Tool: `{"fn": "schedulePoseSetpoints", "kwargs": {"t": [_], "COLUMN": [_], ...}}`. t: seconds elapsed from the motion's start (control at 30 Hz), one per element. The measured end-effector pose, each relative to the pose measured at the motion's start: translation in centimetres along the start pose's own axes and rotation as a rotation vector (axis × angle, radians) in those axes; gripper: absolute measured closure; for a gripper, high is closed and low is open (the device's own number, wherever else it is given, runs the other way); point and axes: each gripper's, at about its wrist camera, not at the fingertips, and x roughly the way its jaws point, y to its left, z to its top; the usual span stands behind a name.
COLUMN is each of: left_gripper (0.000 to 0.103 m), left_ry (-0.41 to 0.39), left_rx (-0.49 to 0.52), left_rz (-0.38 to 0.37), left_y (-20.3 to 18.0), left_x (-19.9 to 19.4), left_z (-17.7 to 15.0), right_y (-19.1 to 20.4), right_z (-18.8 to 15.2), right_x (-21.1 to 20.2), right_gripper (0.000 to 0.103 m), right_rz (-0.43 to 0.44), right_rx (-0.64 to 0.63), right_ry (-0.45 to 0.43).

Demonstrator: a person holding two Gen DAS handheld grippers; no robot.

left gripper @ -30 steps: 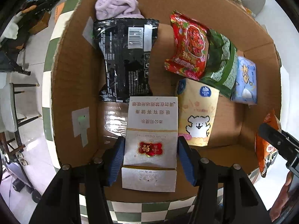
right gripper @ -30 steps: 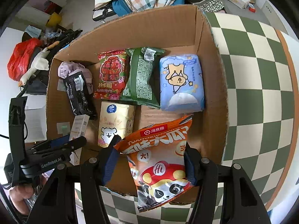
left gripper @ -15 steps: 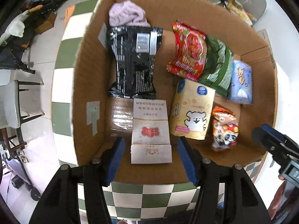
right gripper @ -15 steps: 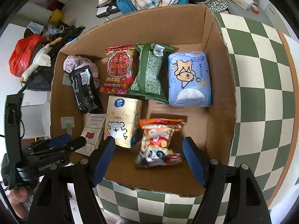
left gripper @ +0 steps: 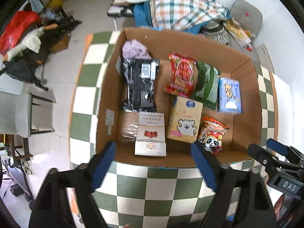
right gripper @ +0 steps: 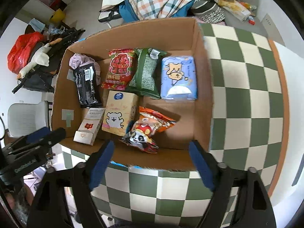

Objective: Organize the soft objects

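Orange snack bag (right gripper: 150,131), likely light and crinkly, lies near in the box (right gripper: 201,87); pinch its edge; both grippers (left gripper: 153,163) (right gripper: 150,159) gape empty.

I see a matt brown cardboard box (left gripper: 245,102), a glossy crinkled black foil snack bag (left gripper: 139,87) and a soft lilac cloth (left gripper: 134,49).

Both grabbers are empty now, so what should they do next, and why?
Probably pull both away from the cardboard box. The left gripper and right gripper are open and empty, while the orange panda snack bag and white carton lie inside.
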Motion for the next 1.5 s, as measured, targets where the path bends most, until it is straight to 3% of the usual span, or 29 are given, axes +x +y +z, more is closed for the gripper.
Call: {"fn": "schedulePoseSetpoints", "kwargs": {"t": [0.1,0.2,0.33,0.57,0.97,1.13,1.5], "left_gripper": [0.007,0.005,0.001,0.001,0.001,0.001,0.001], "left_ry": [-0.042,-0.078,-0.126,-0.187,-0.338,-0.354,-0.386], "left_rx": [-0.009,-0.016,-0.008,0.027,0.075,0.079,0.038], "left_rz": [0.014,0.029,0.048,0.067,0.020,-0.009,-0.019], "left_y": [-0.2,-0.5,-1.1,-2.6,-5.1,-5.1,-4.2], "left_x": [-1.2,-2.0,-3.1,-5.9,-16.5,-19.4,-23.1], "left_z": [-0.4,-0.7,-1.2,-2.2,-6.5,-8.1,-10.8], "right_y": [-0.4,-0.7,-1.4,-2.2,-1.0,-0.7,0.0], "right_z": [-0.7,-1.2,-1.8,-2.9,-8.5,-11.2,-14.6], "right_x": [-1.3,-2.5,-4.1,-6.0,-18.4,-23.2,-27.5], "right_gripper": [0.011,0.000,0.000,0.000,0.000,0.000,0.000], "right_rz": [-0.025,-0.046,-0.103,-0.106,-0.110,-0.113,-0.114], "right_rx": [-0.003,0.002,0.012,0.036,0.000,0.000,-0.020], "right_ry": [-0.032,-0.068,-0.119,-0.145,-0.345,-0.418,-0.457]}}
